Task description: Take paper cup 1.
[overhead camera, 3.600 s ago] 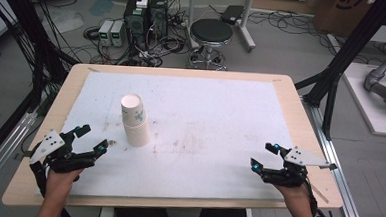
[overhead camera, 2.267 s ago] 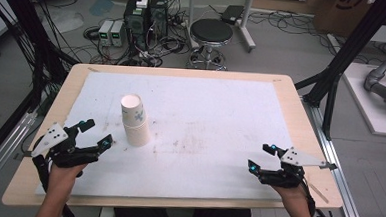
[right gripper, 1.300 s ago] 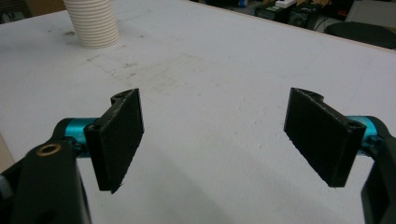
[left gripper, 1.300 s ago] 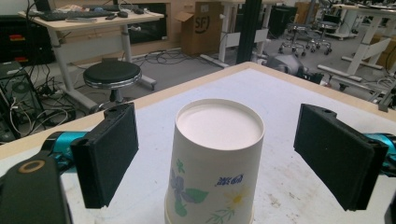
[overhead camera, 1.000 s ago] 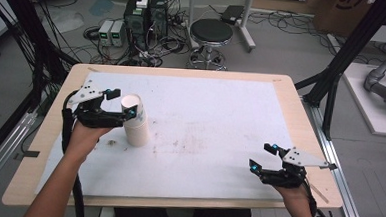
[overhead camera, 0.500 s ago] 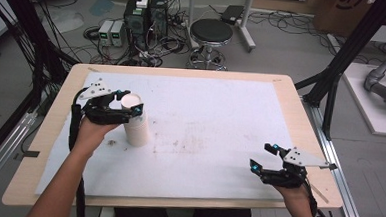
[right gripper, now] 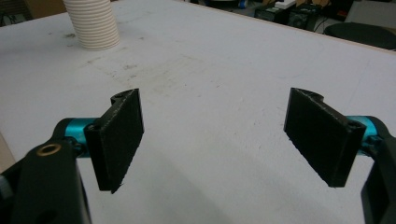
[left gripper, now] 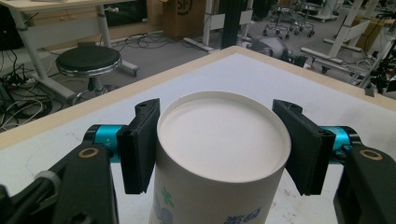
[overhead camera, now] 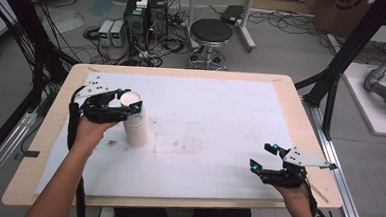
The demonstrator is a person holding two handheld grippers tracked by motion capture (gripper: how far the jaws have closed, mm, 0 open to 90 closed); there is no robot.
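Left gripper (overhead camera: 124,101) is clamping the top cup of the stack of paper cups (overhead camera: 135,120), left of centre in the high view; jaws have just been closing, pads pressing both sides. Right gripper (overhead camera: 267,155) is sitting wide open at lower right, gripping nothing, above the white table (overhead camera: 220,120).

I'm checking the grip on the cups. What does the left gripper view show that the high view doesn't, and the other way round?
Left gripper view: both pads of the left gripper press the top cup's sides just under its upturned base; its jaws have just been closing.

High view: the whole stack of cups, plus the right gripper open near the table's corner.

Both: the gripped cup, the stool.
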